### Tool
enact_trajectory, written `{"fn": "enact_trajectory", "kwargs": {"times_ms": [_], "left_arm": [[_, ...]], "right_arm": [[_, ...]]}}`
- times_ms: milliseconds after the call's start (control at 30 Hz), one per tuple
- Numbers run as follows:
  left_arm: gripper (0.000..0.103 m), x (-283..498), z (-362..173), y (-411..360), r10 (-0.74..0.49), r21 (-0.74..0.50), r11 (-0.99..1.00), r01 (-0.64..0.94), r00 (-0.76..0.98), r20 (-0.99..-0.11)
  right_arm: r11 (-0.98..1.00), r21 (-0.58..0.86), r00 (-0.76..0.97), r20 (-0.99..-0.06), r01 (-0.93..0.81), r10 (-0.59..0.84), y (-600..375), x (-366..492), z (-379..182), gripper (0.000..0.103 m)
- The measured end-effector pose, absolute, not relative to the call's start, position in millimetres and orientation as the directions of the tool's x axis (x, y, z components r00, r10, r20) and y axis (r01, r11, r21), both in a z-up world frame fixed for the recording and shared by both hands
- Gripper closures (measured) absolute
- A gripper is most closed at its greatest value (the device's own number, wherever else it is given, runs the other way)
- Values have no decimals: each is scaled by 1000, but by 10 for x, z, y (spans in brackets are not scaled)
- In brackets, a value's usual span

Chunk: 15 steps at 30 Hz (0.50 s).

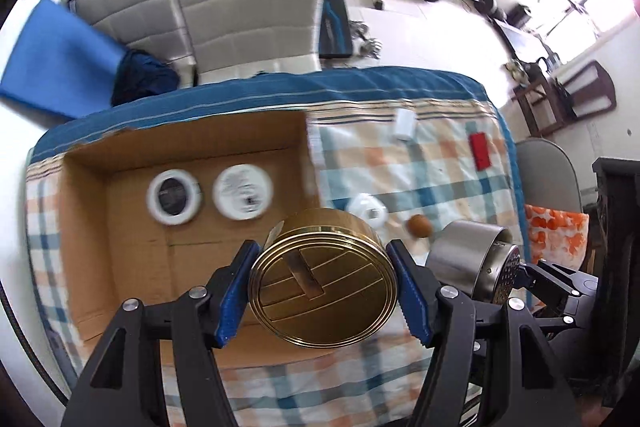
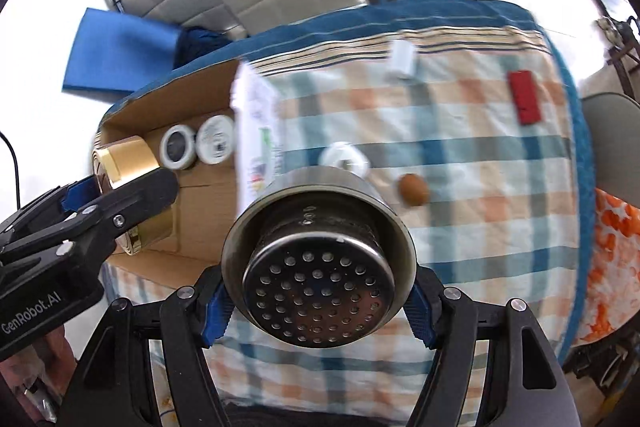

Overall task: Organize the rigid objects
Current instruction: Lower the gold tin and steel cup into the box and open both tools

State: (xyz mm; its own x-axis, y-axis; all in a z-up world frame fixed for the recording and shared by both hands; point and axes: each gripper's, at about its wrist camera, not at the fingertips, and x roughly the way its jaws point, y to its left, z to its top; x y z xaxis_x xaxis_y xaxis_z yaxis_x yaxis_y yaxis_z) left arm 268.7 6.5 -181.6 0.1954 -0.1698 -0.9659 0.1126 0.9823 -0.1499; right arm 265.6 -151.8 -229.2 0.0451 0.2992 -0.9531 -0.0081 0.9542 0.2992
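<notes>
My left gripper [image 1: 324, 287] is shut on a round gold tin [image 1: 324, 283], held in the air over the front right corner of an open cardboard box [image 1: 132, 267]. That tin [image 2: 124, 163] and the left gripper [image 2: 120, 203] also show at the left of the right wrist view. My right gripper [image 2: 318, 291] is shut on a steel cup with a perforated lid [image 2: 320, 267], seen too as the steel cup [image 1: 468, 259] beside the left gripper. Two white round containers [image 1: 208, 195] lie in the box. A white ring-shaped object [image 1: 366, 213], a brown egg [image 1: 419, 225], a white cylinder [image 1: 404, 125] and a red block [image 1: 480, 151] lie on the checked cloth.
The checked cloth [image 2: 460, 155] covers a table with a blue border at the far edge. Beyond it stand grey padded chairs [image 1: 224, 7], a blue folder [image 1: 52, 63] and barbells on the floor. An orange-patterned fabric [image 1: 556, 231] hangs at the right.
</notes>
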Motion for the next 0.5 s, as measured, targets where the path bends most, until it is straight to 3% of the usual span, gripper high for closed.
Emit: {"fn": "enact_trajectory", "kwargs": {"times_ms": [267,500], "left_arm": [[41,2603,-2101,1277,-85,-91,995,-27,167,-982],[41,2836,-2753,1875,-24,-32,995,-98,76,-997]], "right_arm": [[930,363,-46,-931,-48,361,-351,2776,-2574,31],[963,260,-100,-963,-70,252,255,2950,-3058,31]]}}
